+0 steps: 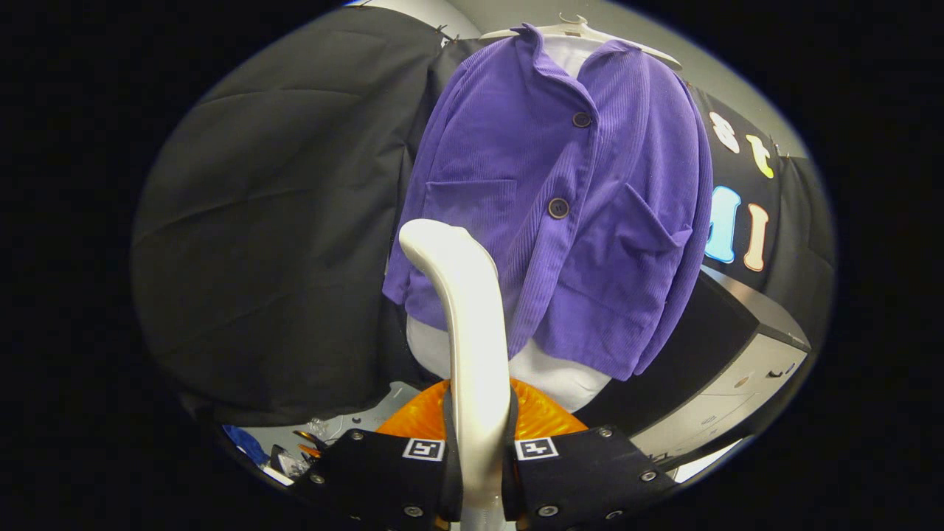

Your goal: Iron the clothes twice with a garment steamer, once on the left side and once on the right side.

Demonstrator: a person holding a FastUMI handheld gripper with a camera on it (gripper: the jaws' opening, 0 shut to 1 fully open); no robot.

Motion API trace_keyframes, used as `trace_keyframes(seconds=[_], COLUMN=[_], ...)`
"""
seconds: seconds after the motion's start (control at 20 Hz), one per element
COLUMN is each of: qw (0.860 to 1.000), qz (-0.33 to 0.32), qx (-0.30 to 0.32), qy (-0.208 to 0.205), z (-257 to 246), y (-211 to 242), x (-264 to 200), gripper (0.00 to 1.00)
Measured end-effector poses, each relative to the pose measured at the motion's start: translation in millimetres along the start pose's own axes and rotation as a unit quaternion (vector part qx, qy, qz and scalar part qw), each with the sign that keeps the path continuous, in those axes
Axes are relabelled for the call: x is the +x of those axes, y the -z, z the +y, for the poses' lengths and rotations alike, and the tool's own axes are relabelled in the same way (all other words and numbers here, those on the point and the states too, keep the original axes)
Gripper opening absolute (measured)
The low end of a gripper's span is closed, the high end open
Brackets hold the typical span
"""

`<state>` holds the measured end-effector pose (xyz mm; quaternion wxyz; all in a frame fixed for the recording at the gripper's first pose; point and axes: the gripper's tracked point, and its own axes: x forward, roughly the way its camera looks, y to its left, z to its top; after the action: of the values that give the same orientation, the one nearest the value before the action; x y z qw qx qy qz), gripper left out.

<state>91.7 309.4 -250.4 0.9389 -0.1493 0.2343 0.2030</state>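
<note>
Now, gripper view | gripper (479,450) fingers clamped together on white garment steamer (472,346), handle upright between them | steamer head just before purple jacket's (560,214) lower left panel | jacket buttoned on white hanger (582,31) | orange ribbed object (413,420) behind fingers

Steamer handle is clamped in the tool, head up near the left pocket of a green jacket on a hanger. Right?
Not quite: the jacket is purple, not green, as the gripper view shows. The rest holds: the tool is shut on the steamer handle, its head up by the left pocket, and the jacket hangs on a hanger.
</note>
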Motion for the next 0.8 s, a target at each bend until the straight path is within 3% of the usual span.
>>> trace_keyframes(seconds=[0.3, 0.55, 0.8], qw=[0.999, 0.998, 0.997], qz=[0.038, 0.054, 0.034], qx=[0.005, 0.025, 0.066], qy=[-0.025, -0.015, 0.012], z=[-21, -61, -108], y=[41, 60, 48], x=[-63, -116, -172], gripper=[0.21, 0.2, 0.2])
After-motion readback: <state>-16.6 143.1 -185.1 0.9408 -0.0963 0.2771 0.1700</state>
